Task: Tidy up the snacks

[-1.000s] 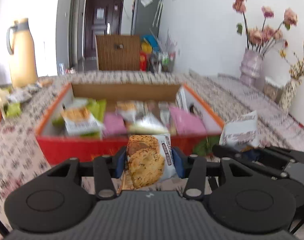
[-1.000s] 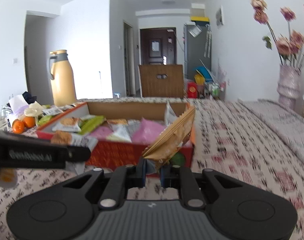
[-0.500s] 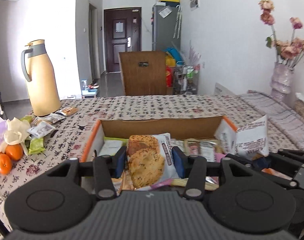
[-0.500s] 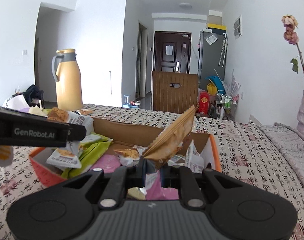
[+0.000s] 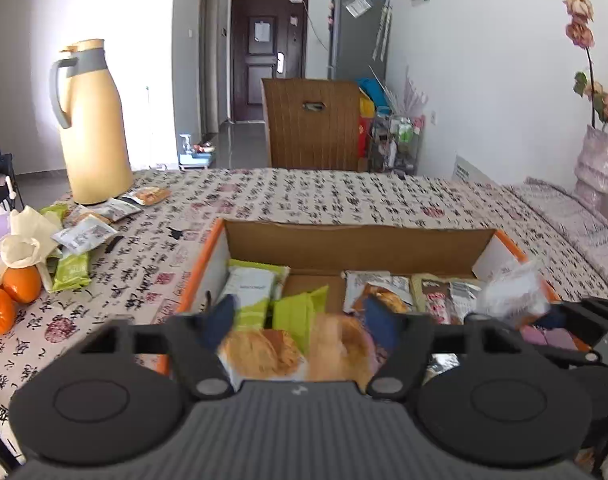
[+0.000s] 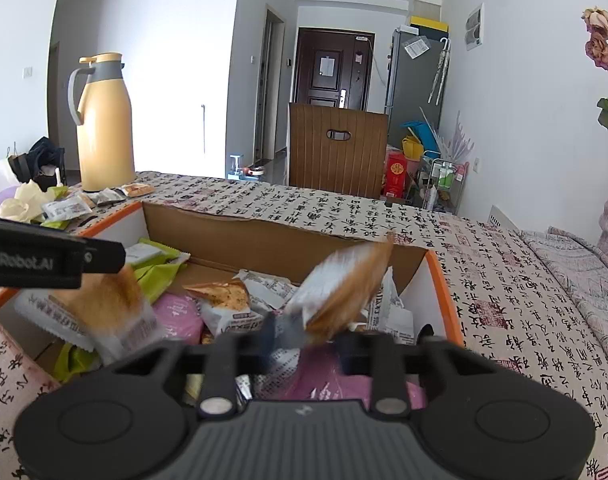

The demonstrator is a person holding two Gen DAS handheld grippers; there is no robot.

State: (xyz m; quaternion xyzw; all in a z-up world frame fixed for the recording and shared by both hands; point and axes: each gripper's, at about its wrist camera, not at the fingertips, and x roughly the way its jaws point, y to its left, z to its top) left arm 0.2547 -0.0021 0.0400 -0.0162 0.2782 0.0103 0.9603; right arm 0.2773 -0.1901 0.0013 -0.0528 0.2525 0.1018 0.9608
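On the worktop's [image 5: 344, 196] far left, two oranges [image 5: 7, 296] sat beside loose snack packets [image 5: 85, 232], with a yellow thermos [image 5: 91, 124] upright behind them. Right of those stood the cardboard box [image 5: 356, 240], orange-rimmed, already partly filled with green, white and pink packets.

Your left claw [image 5: 301, 320] hung over the near left part of the box. Its jaws were opening, spread wide, and the bread packet [image 5: 287, 350] between them was blurred, with the pads apart from it. In the right wrist view that same packet [image 6: 103, 300] showed below the left claw's finger, over the box's left end.

Your right claw [image 6: 308, 338] hung over the near right part of the box [image 6: 287, 240]. Its jaws were also opening, and the brown-and-white packet [image 6: 340, 288] stood tilted and blurred above the gap, no longer pinched. Whether it touched a pad, I could not tell.

Far right, a vase with dried roses [image 5: 596, 152] stood by the wall.
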